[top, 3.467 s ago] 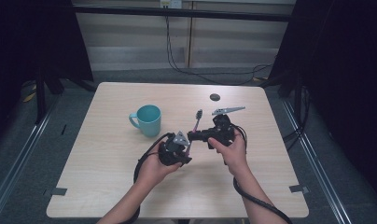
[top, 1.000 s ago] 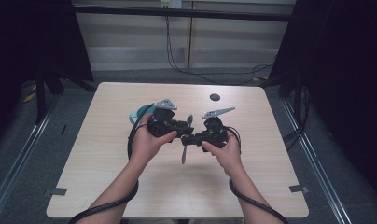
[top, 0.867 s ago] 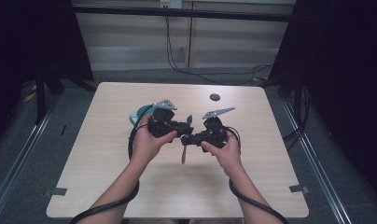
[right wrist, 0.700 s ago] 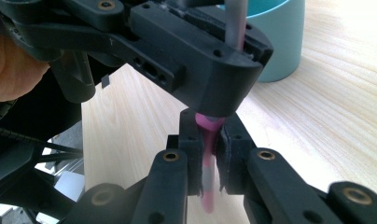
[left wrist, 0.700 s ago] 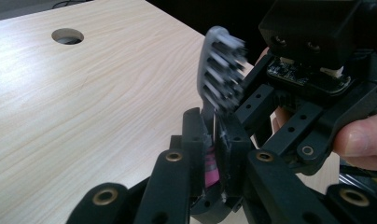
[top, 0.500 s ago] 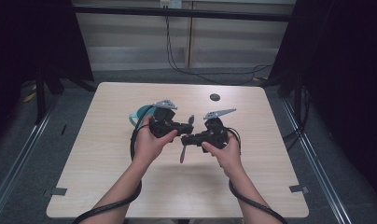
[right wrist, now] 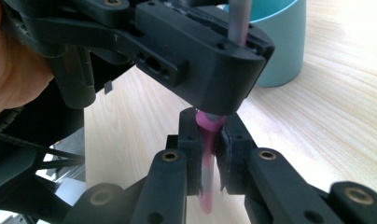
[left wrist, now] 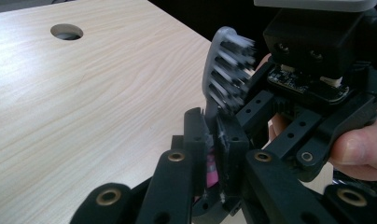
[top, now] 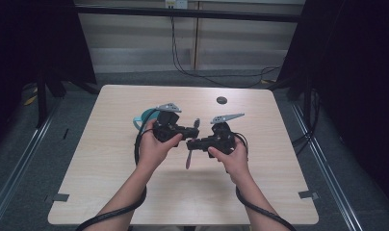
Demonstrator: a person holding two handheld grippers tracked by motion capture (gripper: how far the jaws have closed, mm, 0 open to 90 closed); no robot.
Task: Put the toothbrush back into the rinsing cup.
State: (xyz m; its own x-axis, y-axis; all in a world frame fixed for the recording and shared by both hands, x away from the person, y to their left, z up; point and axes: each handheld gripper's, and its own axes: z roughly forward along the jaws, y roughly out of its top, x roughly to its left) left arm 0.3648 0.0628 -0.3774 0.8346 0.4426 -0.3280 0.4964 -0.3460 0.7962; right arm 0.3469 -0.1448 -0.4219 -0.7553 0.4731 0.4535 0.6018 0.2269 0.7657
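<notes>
1. Toothbrush, a slim grey-and-pink plastic one with a dark bristled head, hung above the middle of the pale wooden table, pinched by both grippers at once.
2. At about nine o'clock from the toothbrush in the high view, a teal ceramic mug stood on the table, mostly hidden behind the left hand's tool.
3. Just right of the mug, the left gripper was held level, its jaws pressed together on the grey neck of the toothbrush right below the bristled head, which pointed toward twelve o'clock.
4. In the left gripper view the bristles rose above the two closed black jaws, with a bit of pink handle showing low between them.
5. Right of that, the right gripper pointed toward nine o'clock and its jaws were clamped on the pink part of the handle, just beneath the left gripper's jaws.
6. In the right gripper view the pink handle ran down between the closed pads, its lower end sticking out toward six o'clock.
7. The two grippers sat nearly touching, jaw tip to jaw tip, with the person's hands behind them.
8. Farther right, toward one o'clock, a small round dark hole lay in the tabletop, well apart from the tools.
</notes>
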